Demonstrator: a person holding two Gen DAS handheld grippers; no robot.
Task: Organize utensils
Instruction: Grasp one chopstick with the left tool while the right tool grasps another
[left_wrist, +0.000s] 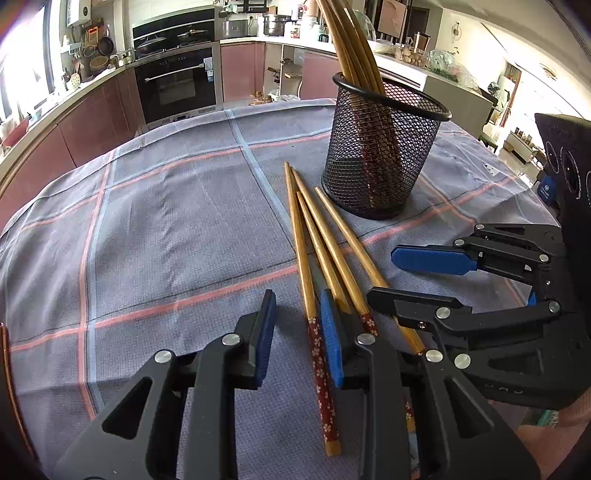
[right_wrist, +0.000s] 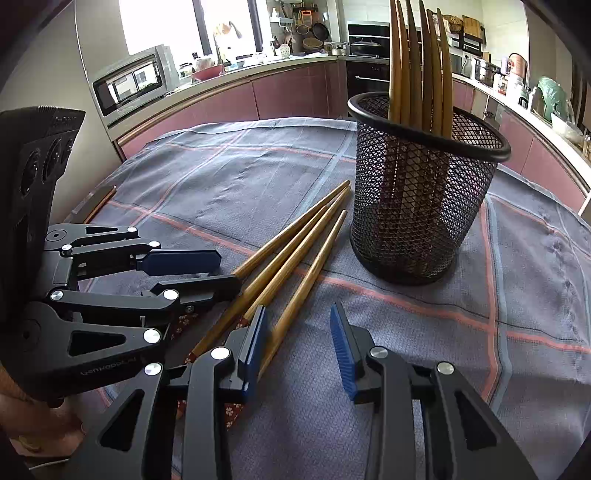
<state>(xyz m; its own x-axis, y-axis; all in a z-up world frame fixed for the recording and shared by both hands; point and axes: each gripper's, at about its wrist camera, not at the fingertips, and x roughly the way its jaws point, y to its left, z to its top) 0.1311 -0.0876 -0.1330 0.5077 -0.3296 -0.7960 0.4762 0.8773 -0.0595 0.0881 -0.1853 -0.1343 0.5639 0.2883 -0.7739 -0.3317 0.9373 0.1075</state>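
Observation:
Several wooden chopsticks (left_wrist: 321, 243) (right_wrist: 295, 240) with red flowered ends lie side by side on the cloth, tips toward a black mesh holder (left_wrist: 380, 166) (right_wrist: 417, 206). Several more chopsticks (left_wrist: 347, 48) (right_wrist: 417, 66) stand upright in the holder. My left gripper (left_wrist: 298, 328) (right_wrist: 229, 272) is low over the flowered ends. Its jaws straddle the leftmost chopstick with a gap on both sides. My right gripper (right_wrist: 299, 343) (left_wrist: 380, 275) is close beside it. The rightmost chopstick lies inside its jaws near the left pad, and the pads are not pressing on it.
A grey-blue checked cloth (left_wrist: 166, 221) (right_wrist: 517, 295) covers the table. The person's hands (left_wrist: 546, 443) (right_wrist: 37, 424) show at the frame edges. The two grippers are nearly touching. Kitchen counters and an oven (left_wrist: 177, 85) stand beyond the table's far edge.

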